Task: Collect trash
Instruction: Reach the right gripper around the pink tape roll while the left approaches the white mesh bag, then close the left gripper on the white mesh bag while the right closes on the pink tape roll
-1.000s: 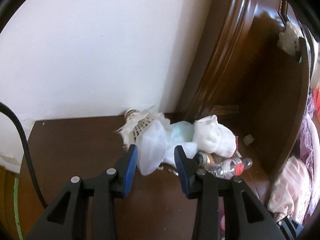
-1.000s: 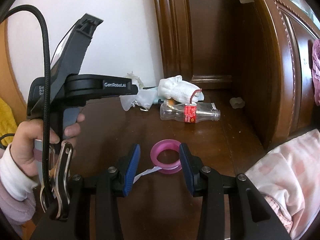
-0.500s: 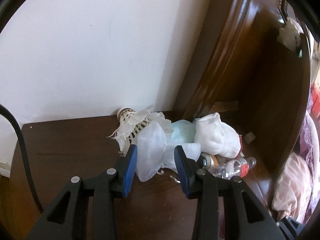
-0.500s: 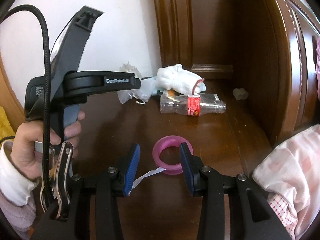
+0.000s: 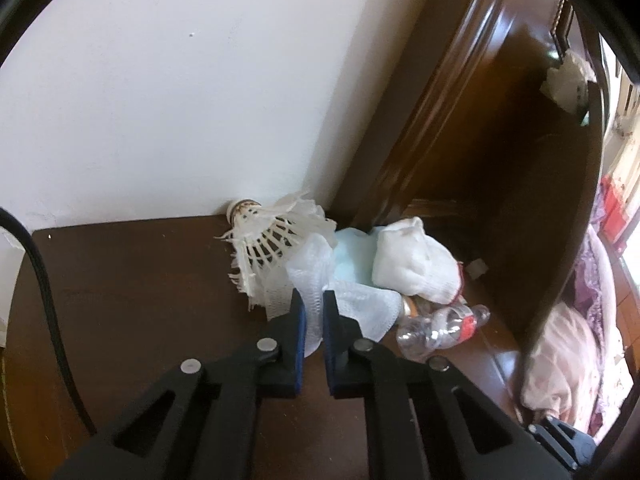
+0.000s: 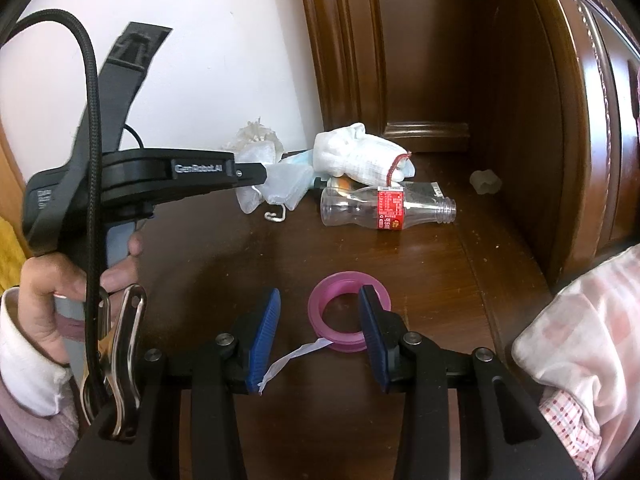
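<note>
A heap of trash lies at the back of the dark wooden nightstand (image 6: 200, 264): a white shuttlecock (image 5: 268, 240), a white gauze cloth (image 5: 312, 268), a pale blue mask (image 5: 352, 256), a white knitted glove (image 5: 416, 264) and an empty clear bottle with a red label (image 6: 384, 208). My left gripper (image 5: 313, 300) is shut on the front fold of the gauze cloth, and in the right wrist view it (image 6: 262, 174) reaches into the heap from the left. My right gripper (image 6: 320, 304) hangs open above a pink tape ring (image 6: 348, 312); the ring's right edge lies behind the right finger.
A white strip (image 6: 292, 360) trails from the ring toward my left finger. A small crumpled scrap (image 6: 485, 180) lies at the back right. The carved wooden headboard (image 6: 560, 120) walls in the right side, with pink bedding (image 6: 580, 340) below. A person's hand (image 6: 52, 292) grips the left handle.
The left gripper's jaws have closed from wide apart onto the gauze cloth. The right gripper has stayed open over the pink ring.
</note>
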